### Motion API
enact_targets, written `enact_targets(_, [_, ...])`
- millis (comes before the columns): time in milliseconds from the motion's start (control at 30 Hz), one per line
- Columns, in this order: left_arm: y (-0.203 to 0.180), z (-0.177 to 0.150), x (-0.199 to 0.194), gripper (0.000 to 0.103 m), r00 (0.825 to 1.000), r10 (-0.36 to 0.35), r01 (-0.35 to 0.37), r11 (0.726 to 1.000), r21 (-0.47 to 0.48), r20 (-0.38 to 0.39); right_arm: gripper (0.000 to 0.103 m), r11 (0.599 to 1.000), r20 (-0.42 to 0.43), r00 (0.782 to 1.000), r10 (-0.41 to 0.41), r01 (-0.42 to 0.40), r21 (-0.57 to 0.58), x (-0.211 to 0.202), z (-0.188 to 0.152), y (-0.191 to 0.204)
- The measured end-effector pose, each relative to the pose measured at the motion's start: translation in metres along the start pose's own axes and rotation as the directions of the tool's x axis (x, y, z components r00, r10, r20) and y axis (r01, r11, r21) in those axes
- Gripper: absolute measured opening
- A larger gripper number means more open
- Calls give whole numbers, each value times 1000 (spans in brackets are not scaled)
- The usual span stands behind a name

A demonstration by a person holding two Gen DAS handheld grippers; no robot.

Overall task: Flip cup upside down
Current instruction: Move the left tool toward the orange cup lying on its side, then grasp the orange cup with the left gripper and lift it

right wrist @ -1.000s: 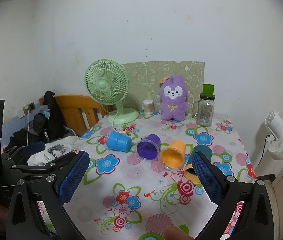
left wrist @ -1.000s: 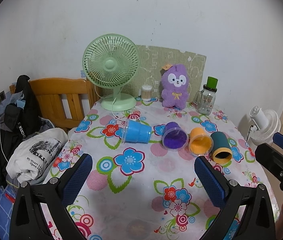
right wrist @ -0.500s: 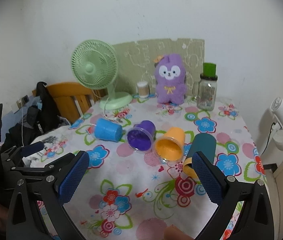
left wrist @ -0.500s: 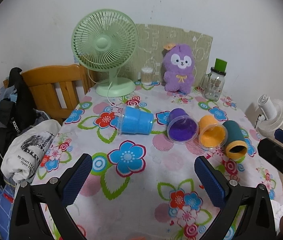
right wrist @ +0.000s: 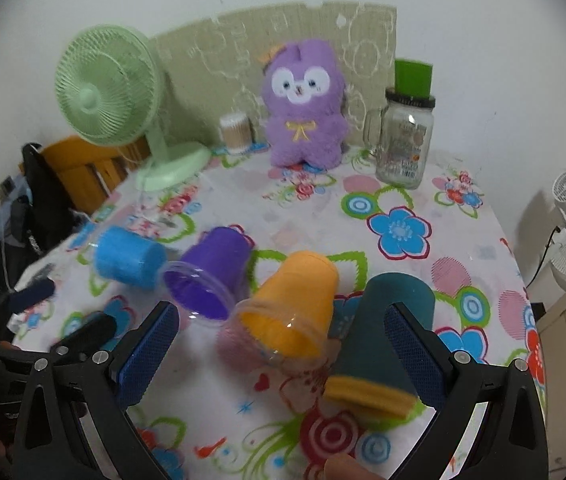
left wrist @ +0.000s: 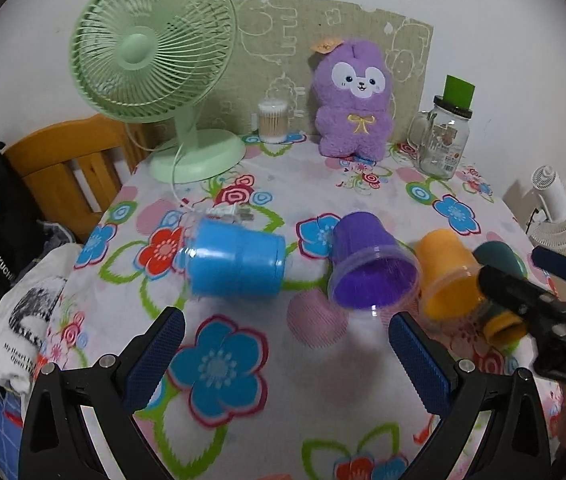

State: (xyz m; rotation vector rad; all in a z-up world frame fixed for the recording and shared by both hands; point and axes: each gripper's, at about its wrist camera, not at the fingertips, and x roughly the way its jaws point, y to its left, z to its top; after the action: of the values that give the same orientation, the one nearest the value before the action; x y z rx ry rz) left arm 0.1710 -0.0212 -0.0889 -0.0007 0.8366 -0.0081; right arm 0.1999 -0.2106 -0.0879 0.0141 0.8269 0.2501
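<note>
Round table [left wrist: 323, 400] covered with a flower-print cloth, seen from both wrist cameras. At its far edge, against a patterned green board [left wrist: 343, 40], stand a mint-green desk fan [left wrist: 155, 44], a purple plush rabbit [left wrist: 353, 100], a glass mug-jar with a green lid [left wrist: 443, 140] and a small tub of cotton swabs [left wrist: 272, 120]. A wooden chair [left wrist: 67, 160] stands to the left of the table with dark clothing and a white printed shirt [left wrist: 23, 328] beside it; a white floor fan [left wrist: 563, 216] stands to the right.

Four cups lie on their sides in a row across the middle of the cloth. From left to right: blue cup [left wrist: 237, 262], its base toward the purple one; purple cup [left wrist: 371, 268], mouth toward the camera; orange cup [right wrist: 291, 304], mouth toward the camera; teal cup with a yellow rim [right wrist: 383, 340], mouth toward the camera. The purple, orange and teal cups lie close together; whether they touch cannot be told.

Left gripper [left wrist: 283, 354]: jaws spread wide, holding nothing, above the cloth just in front of the blue and purple cups. Right gripper [right wrist: 283, 340]: jaws spread wide, empty, with the orange cup between the two blue pads [right wrist: 149, 348] in the right wrist view and the teal cup beside the right-hand one; contact with either cup cannot be told.
</note>
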Motion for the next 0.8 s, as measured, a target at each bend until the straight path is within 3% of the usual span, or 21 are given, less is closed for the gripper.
enact_targets(233, [4, 8, 16, 103, 1000, 15, -15, 1000, 10, 3, 103, 1000, -75, 997, -6, 5, -11, 37, 19, -8])
enact_targets(467, [9, 2, 18, 103, 999, 32, -32, 999, 12, -2, 101, 999, -197, 980, -19, 12, -37, 77, 26, -9])
enact_targets(567, [7, 1, 16, 103, 1000, 29, -29, 999, 20, 5, 89, 999, -241, 970, -15, 6, -37, 89, 22, -8])
enact_targets(800, [9, -3, 11, 103, 1000, 22, -22, 1000, 16, 1, 66, 999, -248, 968, -26, 17, -40, 86, 21, -9])
